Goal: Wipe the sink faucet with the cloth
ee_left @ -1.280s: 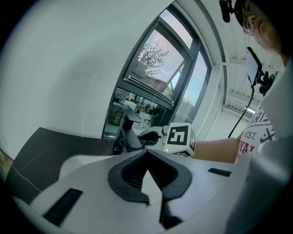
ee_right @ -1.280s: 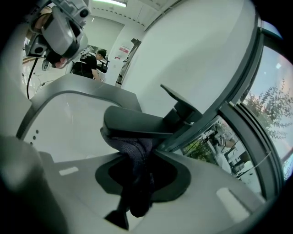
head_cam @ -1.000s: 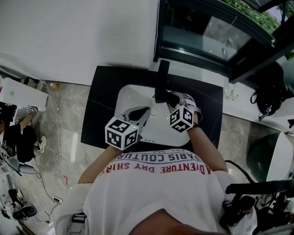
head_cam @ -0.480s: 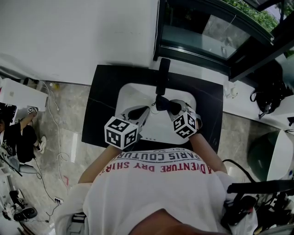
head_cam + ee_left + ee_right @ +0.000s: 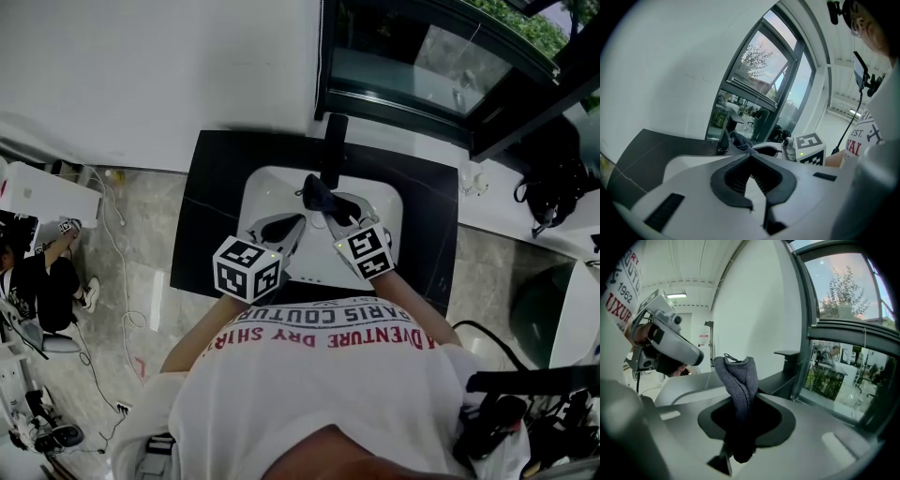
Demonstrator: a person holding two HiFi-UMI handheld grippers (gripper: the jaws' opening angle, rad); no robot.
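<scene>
A black faucet (image 5: 333, 148) stands at the back of the white sink (image 5: 265, 192), which is set in a black counter (image 5: 211, 216). My right gripper (image 5: 325, 208) is shut on a dark grey cloth (image 5: 314, 192) and holds it over the basin just in front of the faucet's spout. In the right gripper view the cloth (image 5: 738, 380) stands up folded between the jaws, with the faucet (image 5: 790, 361) beyond it to the right. My left gripper (image 5: 281, 228) hovers over the basin's left half, shut and holding nothing; in its own view its tips (image 5: 750, 158) meet.
A dark-framed window (image 5: 422, 66) runs behind the counter above a white sill. A black bag (image 5: 553, 187) lies on the white ledge at right. Cables and gear lie on the marble floor (image 5: 141, 281) at left.
My right gripper has swung left and drawn back a little, carrying the cloth from the spout's right side to its front. The left gripper has hardly moved.
</scene>
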